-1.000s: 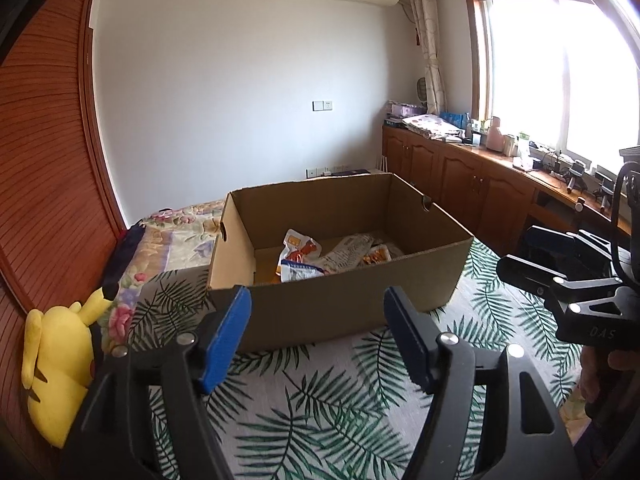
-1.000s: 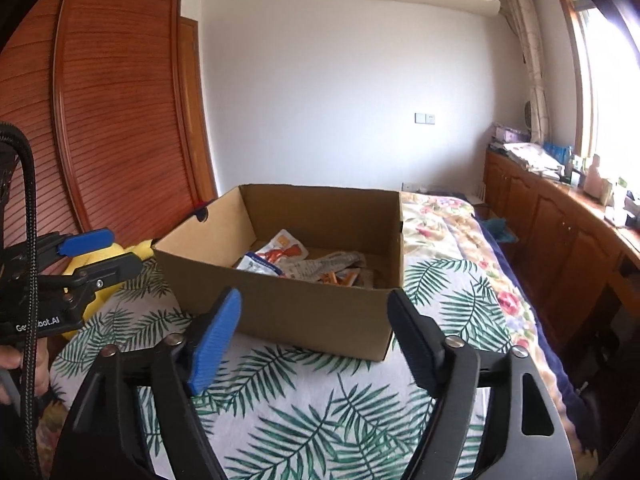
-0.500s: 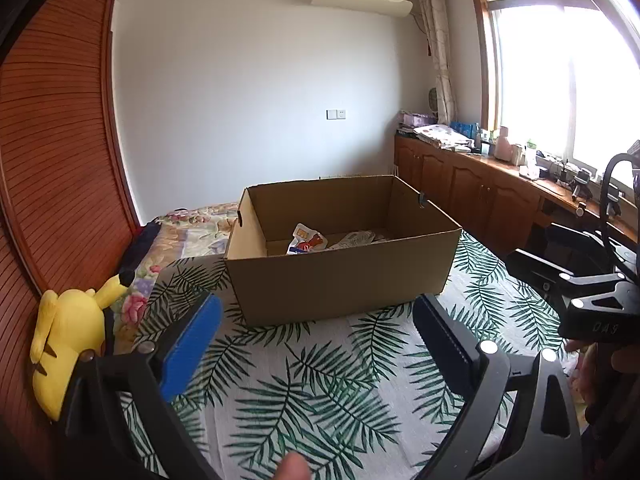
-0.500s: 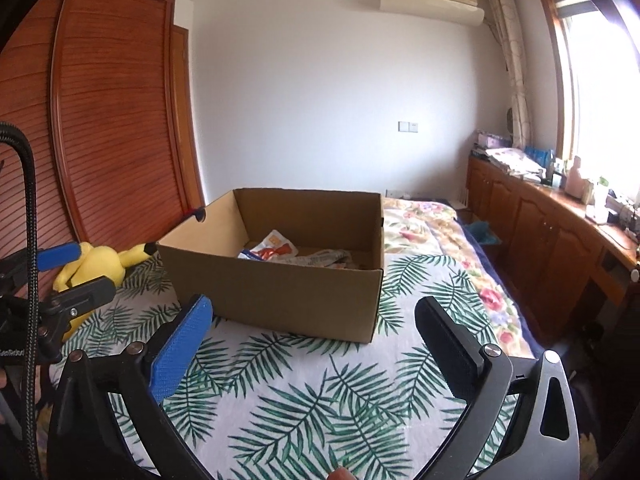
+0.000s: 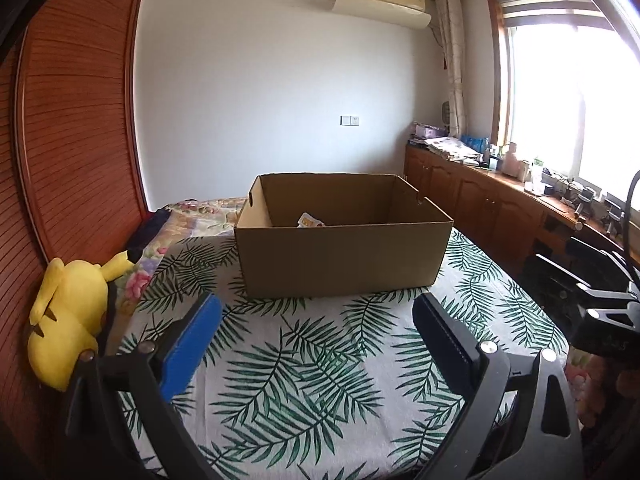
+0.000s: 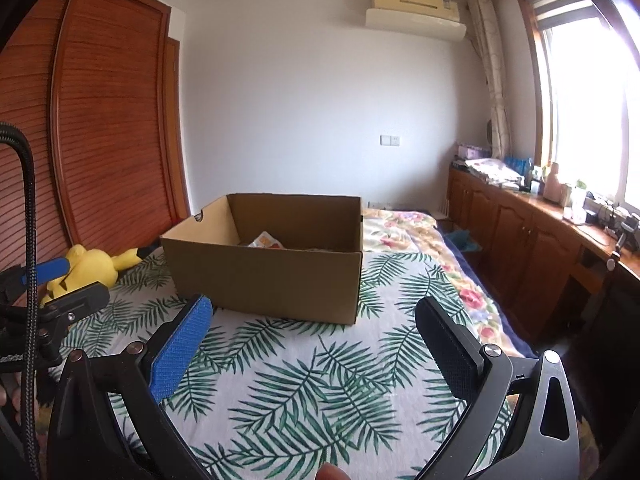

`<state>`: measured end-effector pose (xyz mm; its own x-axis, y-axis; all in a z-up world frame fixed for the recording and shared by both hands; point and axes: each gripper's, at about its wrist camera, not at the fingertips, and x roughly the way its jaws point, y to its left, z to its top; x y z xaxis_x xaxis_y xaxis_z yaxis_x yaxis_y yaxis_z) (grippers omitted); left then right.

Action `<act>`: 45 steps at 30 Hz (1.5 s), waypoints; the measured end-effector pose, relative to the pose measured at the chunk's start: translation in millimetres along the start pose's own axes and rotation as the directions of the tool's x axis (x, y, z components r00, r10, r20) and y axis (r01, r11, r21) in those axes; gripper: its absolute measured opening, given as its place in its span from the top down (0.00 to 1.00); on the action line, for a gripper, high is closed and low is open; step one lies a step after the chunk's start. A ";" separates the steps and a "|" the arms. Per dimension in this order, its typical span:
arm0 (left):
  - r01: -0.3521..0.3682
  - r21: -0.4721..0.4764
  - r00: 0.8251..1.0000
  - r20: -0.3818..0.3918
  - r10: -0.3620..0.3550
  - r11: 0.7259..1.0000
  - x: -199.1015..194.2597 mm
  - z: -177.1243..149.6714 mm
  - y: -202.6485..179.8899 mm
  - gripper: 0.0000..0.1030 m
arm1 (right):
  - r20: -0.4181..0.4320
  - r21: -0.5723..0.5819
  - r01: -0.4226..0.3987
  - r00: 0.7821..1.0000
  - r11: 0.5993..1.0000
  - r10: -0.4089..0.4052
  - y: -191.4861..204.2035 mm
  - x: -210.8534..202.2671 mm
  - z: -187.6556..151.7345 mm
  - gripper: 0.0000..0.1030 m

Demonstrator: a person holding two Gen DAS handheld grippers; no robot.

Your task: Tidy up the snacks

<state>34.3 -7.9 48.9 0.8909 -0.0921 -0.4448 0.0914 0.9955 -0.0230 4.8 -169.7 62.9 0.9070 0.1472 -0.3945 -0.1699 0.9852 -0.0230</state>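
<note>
An open cardboard box stands on the leaf-print bedspread. Over its front wall only the top of one snack packet shows; the rest of the contents are hidden. My left gripper hangs over the bedspread well short of the box, jaws wide open and empty. My right gripper is likewise back from the box, open with nothing between its fingers. The right gripper's black frame shows at the right edge of the left wrist view. At the left edge of the right wrist view is the left gripper's frame.
A yellow plush toy lies at the bed's left edge against a wooden slatted wardrobe. A floral quilt lies behind the box. Wooden cabinets with clutter run under the window on the right.
Both grippers have drawn back from the box, which now looks smaller and farther. Both pairs of jaws opened wider. The packets inside have sunk out of sight behind the box's front wall.
</note>
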 end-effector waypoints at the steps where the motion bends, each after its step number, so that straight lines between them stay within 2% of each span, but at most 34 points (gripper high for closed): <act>1: -0.008 0.004 1.000 0.001 0.008 1.000 -1.3 -1.7 -1.1 0.05 | -0.001 0.006 -0.001 1.000 1.000 0.001 0.0 -2.8 -1.6 0.00; 5: -0.030 0.017 1.000 0.007 0.030 0.999 -6.4 -10.8 -3.8 0.05 | -0.002 0.027 -0.013 1.000 1.000 0.013 0.0 -10.2 -8.0 0.00; 10: -0.020 0.010 1.000 -0.008 0.020 1.000 -6.4 -19.1 -3.6 0.05 | -0.003 0.031 -0.003 1.000 1.000 0.003 -1.2 -15.5 -16.1 0.00; 45: -0.039 -0.006 0.999 -0.004 0.039 0.999 -10.9 -18.7 -1.2 0.05 | -0.014 0.030 0.009 1.000 1.000 -0.008 -3.6 -15.3 -24.1 0.00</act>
<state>16.2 -7.8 37.1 0.8919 -0.0530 -0.4490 0.0537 0.9985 -0.0112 -17.8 -177.6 46.9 0.9030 0.1378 -0.4069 -0.1505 0.9886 0.0007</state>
